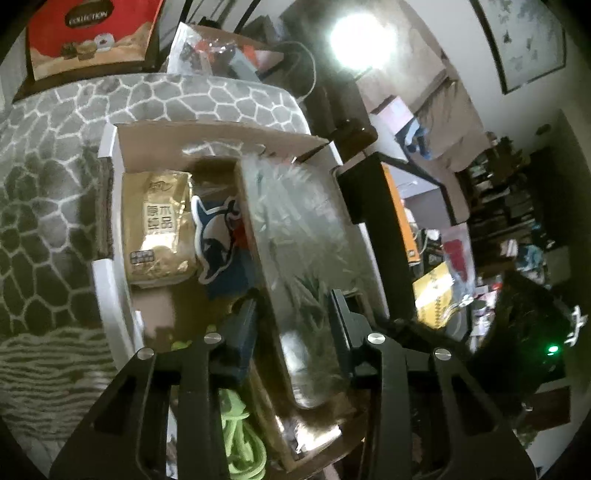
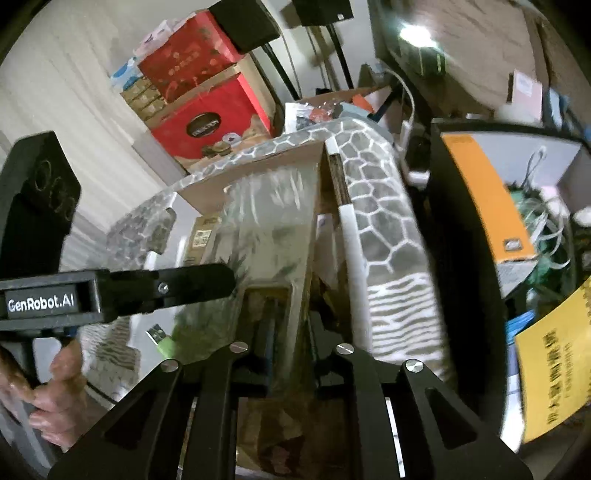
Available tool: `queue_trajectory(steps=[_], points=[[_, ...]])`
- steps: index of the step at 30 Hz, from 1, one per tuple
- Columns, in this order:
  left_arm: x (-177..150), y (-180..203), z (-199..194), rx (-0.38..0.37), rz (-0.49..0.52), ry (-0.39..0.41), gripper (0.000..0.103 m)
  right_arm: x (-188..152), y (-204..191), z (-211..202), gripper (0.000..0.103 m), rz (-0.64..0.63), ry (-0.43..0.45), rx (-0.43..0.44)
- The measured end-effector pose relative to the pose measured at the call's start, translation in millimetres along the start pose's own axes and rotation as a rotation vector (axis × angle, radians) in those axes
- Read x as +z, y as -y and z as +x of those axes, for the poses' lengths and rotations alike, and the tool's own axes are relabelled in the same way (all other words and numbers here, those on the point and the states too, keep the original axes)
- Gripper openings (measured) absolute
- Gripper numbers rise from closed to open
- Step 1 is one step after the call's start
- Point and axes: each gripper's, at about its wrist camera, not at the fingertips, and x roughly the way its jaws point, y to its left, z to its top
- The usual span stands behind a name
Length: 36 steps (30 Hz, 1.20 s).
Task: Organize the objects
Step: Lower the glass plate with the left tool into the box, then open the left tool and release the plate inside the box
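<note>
A long flat packet wrapped in clear, glinting plastic with green leaf shapes inside is held on edge over an open white-rimmed cardboard box, which rests on a grey cushion with a white cobble pattern.

In the left wrist view the left gripper is seen grasping the near end of the packet: a dark finger is pressed to it at about 7 o'clock and the other at about 5 o'clock, with the wrap pinched between. In the right wrist view the right gripper is clenched almost fully on the thin lower rim of the same packet, and the left tool is seen reaching in from 9 o'clock, carried by a person's hand.

The packet seems to be gripped at two places because it is long and floppy; carried on edge, it can probably be slipped into the free slot along the box wall at 3 o'clock.

Already in the box are a gold foil pouch with printed characters at 9 o'clock of the packet, a blue-and-white dolphin-shaped cutout between pouch and packet, and a coil of lime-green cord at 6 o'clock. The packing therefore appears partly done, with the packet not yet let go.

A red carton marked "COLLECTION" stands beyond the cushion at 11 o'clock.
</note>
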Motion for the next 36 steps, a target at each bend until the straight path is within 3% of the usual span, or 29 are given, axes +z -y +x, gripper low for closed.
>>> queue_trajectory(steps=[8, 20, 23, 28, 36], points=[[-6, 1, 0, 0.018, 0.010, 0.004, 0.035, -2, -6, -16, 0.030, -0.053, 0.042, -0.087], [-18, 2, -32, 0.020, 0.047, 0.056, 0.049, -7, 7, -51, 0.030, -0.032, 0.102, -0.079], [-21, 3, -48, 0.049, 0.076, 0.091, 0.052, -6, 15, -50, 0.030, -0.018, 0.094, -0.100], [-25, -6, -66, 0.158, 0.097, 0.139, 0.052, -7, 25, -40, 0.030, 0.000, 0.070, -0.115], [-31, -38, -52, 0.201, 0.044, 0.098, 0.052, -3, 25, -24, 0.030, -0.002, 0.041, -0.119]])
